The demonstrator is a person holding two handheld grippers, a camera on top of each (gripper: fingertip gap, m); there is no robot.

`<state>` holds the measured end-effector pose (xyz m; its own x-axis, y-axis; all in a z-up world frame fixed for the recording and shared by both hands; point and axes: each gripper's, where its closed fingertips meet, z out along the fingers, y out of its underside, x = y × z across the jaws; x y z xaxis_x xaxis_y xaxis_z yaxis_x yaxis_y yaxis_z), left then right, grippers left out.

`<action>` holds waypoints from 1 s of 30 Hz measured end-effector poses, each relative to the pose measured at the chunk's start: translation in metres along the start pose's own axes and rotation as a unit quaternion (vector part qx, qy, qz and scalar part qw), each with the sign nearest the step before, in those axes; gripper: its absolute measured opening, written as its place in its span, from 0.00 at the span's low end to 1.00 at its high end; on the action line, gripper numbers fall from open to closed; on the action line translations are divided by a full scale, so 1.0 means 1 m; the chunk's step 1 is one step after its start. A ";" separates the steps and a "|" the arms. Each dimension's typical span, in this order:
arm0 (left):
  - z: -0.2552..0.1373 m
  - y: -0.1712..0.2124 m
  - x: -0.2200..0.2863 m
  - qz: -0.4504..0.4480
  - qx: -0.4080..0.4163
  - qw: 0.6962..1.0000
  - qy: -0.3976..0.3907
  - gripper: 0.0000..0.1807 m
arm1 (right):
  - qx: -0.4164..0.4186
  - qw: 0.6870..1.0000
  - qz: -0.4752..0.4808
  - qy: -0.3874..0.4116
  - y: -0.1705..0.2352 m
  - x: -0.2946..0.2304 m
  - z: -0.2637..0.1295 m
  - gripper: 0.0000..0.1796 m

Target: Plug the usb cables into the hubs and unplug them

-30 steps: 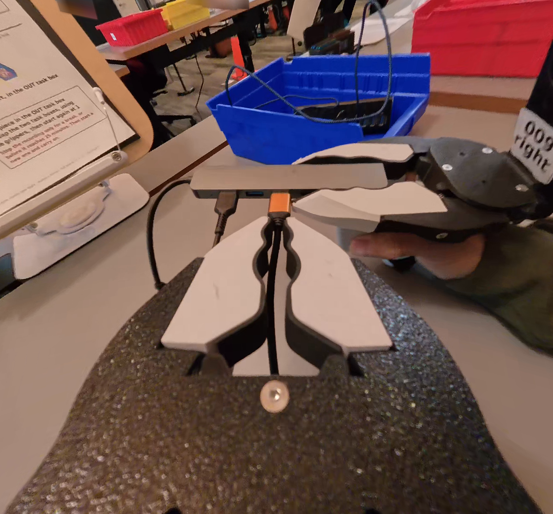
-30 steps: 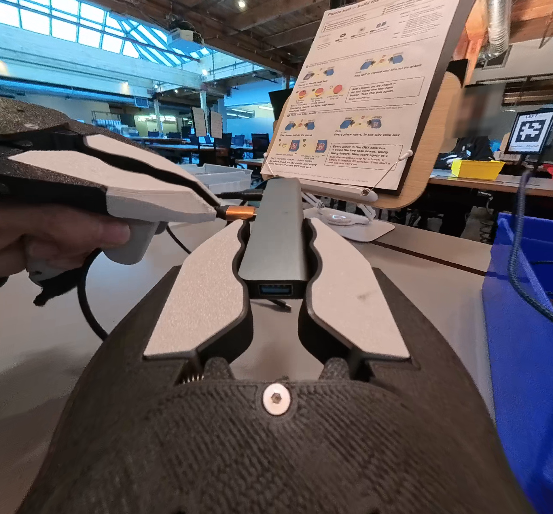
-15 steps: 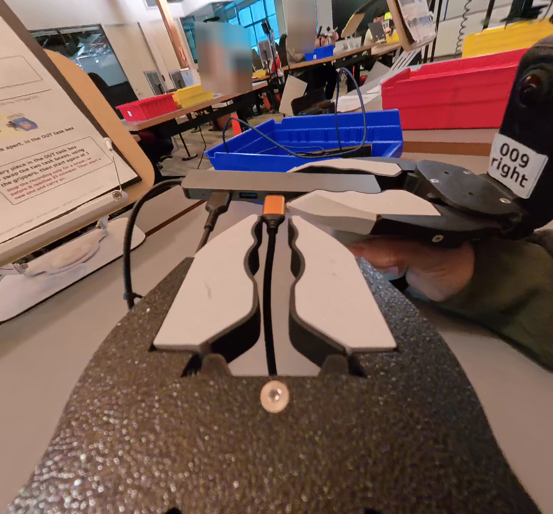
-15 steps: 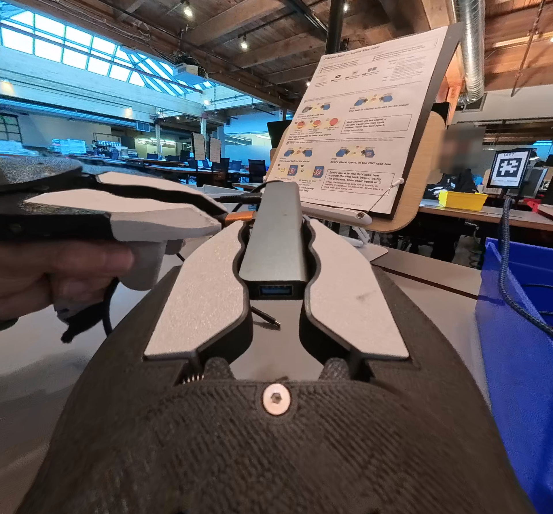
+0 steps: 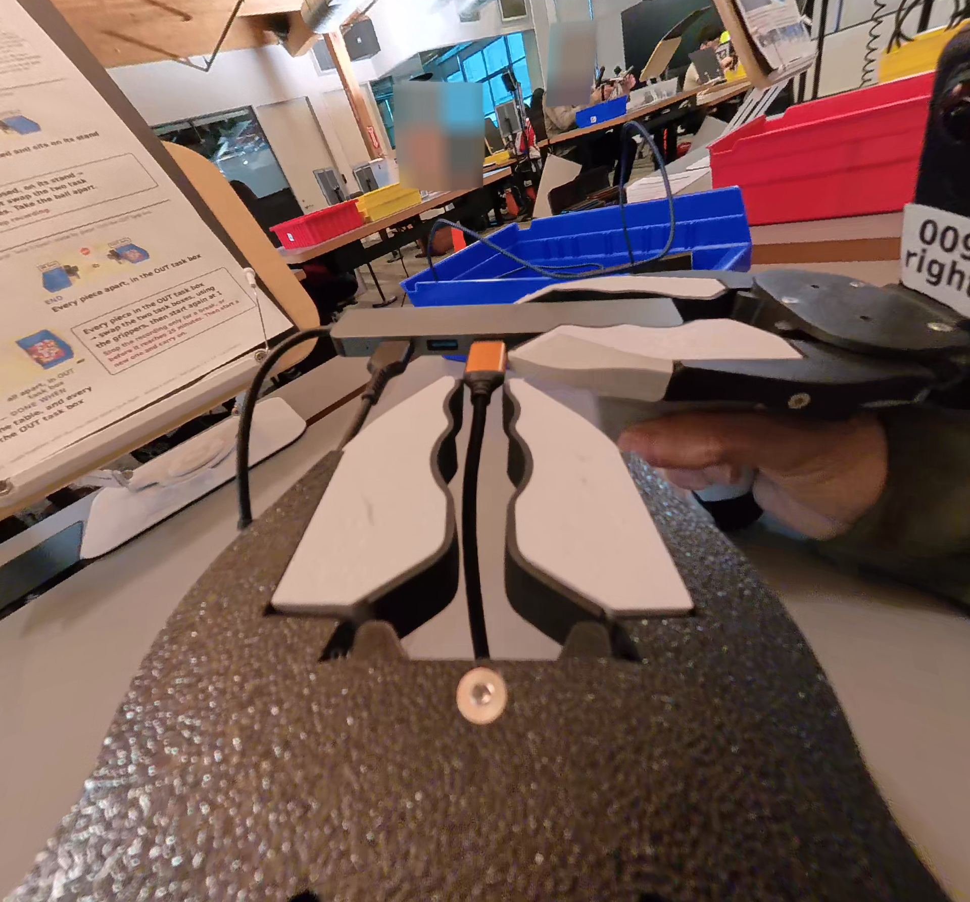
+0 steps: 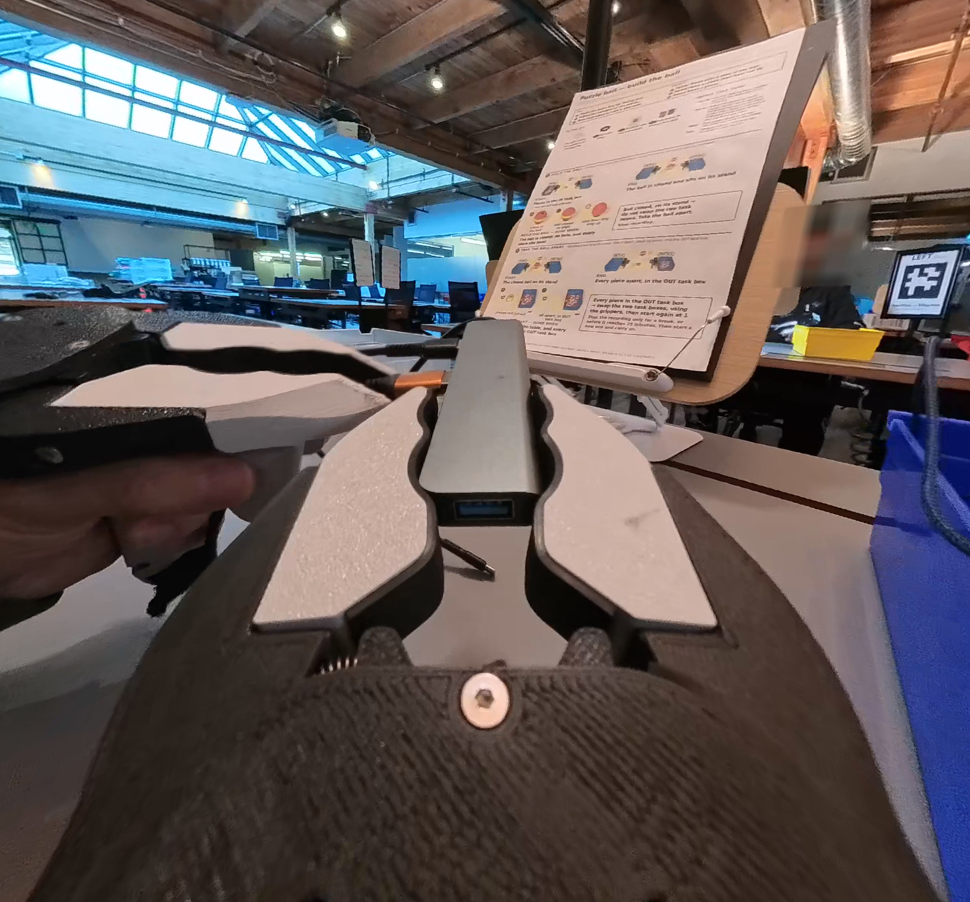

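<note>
We see the left hand-held gripper (image 5: 480, 388) clamped on a black cable (image 5: 475, 483) just behind its orange plug (image 5: 487, 357), the cable running back between the two fingers. The plug sits in a port on the long side of a grey hub (image 5: 472, 323). The hub is held up off the worktop (image 5: 78, 677), level, by the right hand-held gripper (image 6: 485, 404), whose fingers are closed on its two long sides; a free blue port (image 6: 483, 509) faces that gripper's camera. A second, dark plug (image 5: 388, 354) sits in the hub nearer its far end, with one blue port left open between the two plugs, and its black lead (image 5: 246, 430) loops down toward the worktop. A hand (image 5: 761, 467) shows under the right gripper's body. Behind the hub a blue bin (image 5: 577, 247) stands on the worktop with a dark braided cable (image 5: 645, 205) arching out of it, and a red bin (image 5: 819, 168) lies beyond. At the worktop's left side a printed sheet (image 5: 78, 247) leans on a stand (image 5: 252, 226)
</note>
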<state>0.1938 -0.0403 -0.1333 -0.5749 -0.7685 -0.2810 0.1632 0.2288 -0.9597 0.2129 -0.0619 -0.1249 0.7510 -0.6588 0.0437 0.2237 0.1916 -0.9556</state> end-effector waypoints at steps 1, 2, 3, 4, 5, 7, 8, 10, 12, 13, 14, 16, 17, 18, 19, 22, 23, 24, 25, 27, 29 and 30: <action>-0.001 0.001 0.000 0.000 -0.004 1.000 -0.002 0.05 | 0.002 1.000 0.005 0.000 0.000 0.001 0.000 0.20; -0.002 0.001 0.000 -0.005 -0.005 1.000 -0.003 0.03 | 0.003 1.000 0.004 -0.004 -0.001 0.000 0.000 0.20; -0.003 0.002 0.000 -0.009 -0.005 1.000 -0.002 0.03 | 0.003 1.000 0.002 -0.007 0.000 -0.001 0.000 0.20; -0.004 0.003 -0.001 -0.013 -0.010 1.000 -0.002 0.03 | 0.001 1.000 0.001 -0.010 0.000 -0.002 0.000 0.20; -0.005 0.003 -0.002 -0.015 -0.014 1.000 0.002 0.03 | 0.000 1.000 -0.001 -0.013 0.000 -0.003 0.001 0.20; -0.007 0.002 -0.002 -0.001 -0.014 1.000 -0.001 0.03 | 0.002 1.000 -0.008 -0.016 0.000 -0.006 0.000 0.20; -0.008 0.003 -0.002 0.008 -0.015 1.000 -0.005 0.03 | -0.001 1.000 -0.015 -0.015 0.000 -0.007 0.001 0.20; -0.010 0.006 -0.004 0.011 -0.024 1.000 -0.014 0.03 | -0.018 0.999 -0.025 -0.015 0.004 -0.009 0.002 0.20; -0.011 0.007 -0.005 0.023 -0.027 0.999 -0.014 0.02 | -0.027 0.999 -0.024 -0.020 0.006 -0.011 0.003 0.20; -0.012 0.006 -0.004 0.021 -0.023 0.999 -0.013 0.02 | -0.026 0.999 -0.020 -0.021 0.005 -0.011 0.002 0.20; -0.011 0.005 -0.004 0.012 -0.020 1.000 -0.008 0.02 | -0.027 0.999 -0.030 -0.015 0.005 -0.010 0.002 0.20; -0.009 0.006 -0.005 -0.018 -0.027 0.999 0.007 0.02 | -0.036 0.999 -0.037 -0.008 0.007 -0.008 0.002 0.20; -0.008 0.008 -0.005 -0.017 -0.030 0.999 0.015 0.02 | -0.040 0.999 -0.034 -0.008 0.009 -0.008 0.002 0.20; -0.008 0.008 -0.005 -0.011 -0.029 0.999 0.018 0.02 | -0.040 0.999 -0.036 -0.006 0.008 -0.007 0.002 0.20; -0.007 0.009 -0.005 -0.009 -0.033 0.999 0.019 0.02 | -0.042 0.999 -0.033 -0.002 0.009 -0.006 0.003 0.20; -0.001 0.006 -0.006 -0.054 -0.028 0.998 0.021 0.02 | -0.037 0.999 -0.019 0.013 0.007 -0.002 0.003 0.20; 0.000 0.005 -0.005 -0.070 -0.024 0.997 0.034 0.02 | -0.037 0.999 -0.013 0.010 0.008 -0.001 0.002 0.20; 0.000 0.007 -0.004 -0.043 -0.027 0.998 0.037 0.02 | -0.036 0.999 -0.016 0.011 0.007 -0.001 0.002 0.20; 0.000 0.008 -0.004 -0.007 -0.033 0.999 0.032 0.02 | -0.034 0.999 -0.017 0.010 0.007 -0.001 0.001 0.20; -0.001 0.006 -0.003 0.019 -0.026 0.999 0.037 0.03 | -0.018 1.000 -0.021 0.004 0.004 -0.002 0.000 0.20; -0.005 0.003 -0.002 0.015 -0.008 0.999 0.044 0.03 | -0.005 1.000 -0.025 -0.010 0.001 -0.005 0.000 0.20; -0.008 0.003 -0.001 0.014 -0.001 0.999 0.050 0.03 | -0.005 0.999 -0.025 -0.020 0.001 -0.008 0.000 0.20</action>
<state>0.1890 -0.0342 -0.1357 -0.6470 -0.6985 -0.3058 0.1786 0.2510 -0.9514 0.2073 -0.0565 -0.1263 0.7627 -0.6385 0.1035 0.2566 0.1518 -0.9545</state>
